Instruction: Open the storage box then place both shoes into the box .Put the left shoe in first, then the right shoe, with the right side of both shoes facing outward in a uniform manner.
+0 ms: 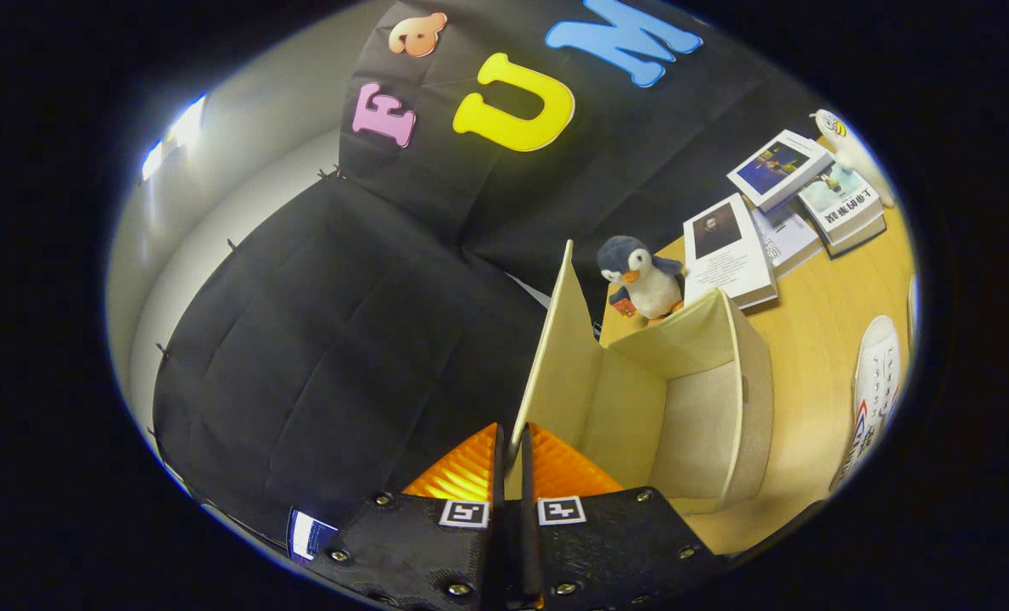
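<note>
The cream storage box [708,399] stands on the wooden table [818,339] with its lid [559,339] swung up on edge. My gripper [512,441] is shut on the lid's near edge, one orange finger [466,471] on each side of the thin panel. The inside of the box looks empty. A white shoe [876,386] with red and blue marks lies on the table to the right of the box, well beyond the fingers.
A plush penguin [644,276] stands right behind the box. Several books [780,212] lie spread on the table beyond it, with a small white toy [848,140] at the far end. The black cloth wall [343,339] hangs to the left.
</note>
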Demonstrator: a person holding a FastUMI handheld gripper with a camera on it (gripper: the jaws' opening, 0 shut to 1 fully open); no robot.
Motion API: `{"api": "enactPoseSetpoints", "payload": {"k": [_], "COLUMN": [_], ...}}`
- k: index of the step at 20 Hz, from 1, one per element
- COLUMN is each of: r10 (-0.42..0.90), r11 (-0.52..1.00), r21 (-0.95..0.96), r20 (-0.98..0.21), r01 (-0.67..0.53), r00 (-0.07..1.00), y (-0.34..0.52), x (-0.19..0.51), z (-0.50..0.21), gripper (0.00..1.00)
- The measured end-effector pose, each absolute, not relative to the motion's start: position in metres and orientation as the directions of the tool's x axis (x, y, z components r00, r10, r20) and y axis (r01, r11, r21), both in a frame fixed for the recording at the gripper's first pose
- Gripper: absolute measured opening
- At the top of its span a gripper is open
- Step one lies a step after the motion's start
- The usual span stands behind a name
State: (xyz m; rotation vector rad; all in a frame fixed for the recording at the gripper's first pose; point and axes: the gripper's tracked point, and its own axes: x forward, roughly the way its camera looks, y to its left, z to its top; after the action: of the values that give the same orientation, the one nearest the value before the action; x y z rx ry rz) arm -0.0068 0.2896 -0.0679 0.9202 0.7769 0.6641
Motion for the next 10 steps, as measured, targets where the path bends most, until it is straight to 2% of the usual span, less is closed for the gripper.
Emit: {"api": "enactPoseSetpoints", "payload": {"k": [10], "r10": [0.797], "r11": [0.514], "r21": [0.804], "r20": [-0.32], "r01": [-0.298], "r00": [0.513], "y": [0.358], "x": [-0.001], "z": [-0.046], "gripper": [0.07]}}
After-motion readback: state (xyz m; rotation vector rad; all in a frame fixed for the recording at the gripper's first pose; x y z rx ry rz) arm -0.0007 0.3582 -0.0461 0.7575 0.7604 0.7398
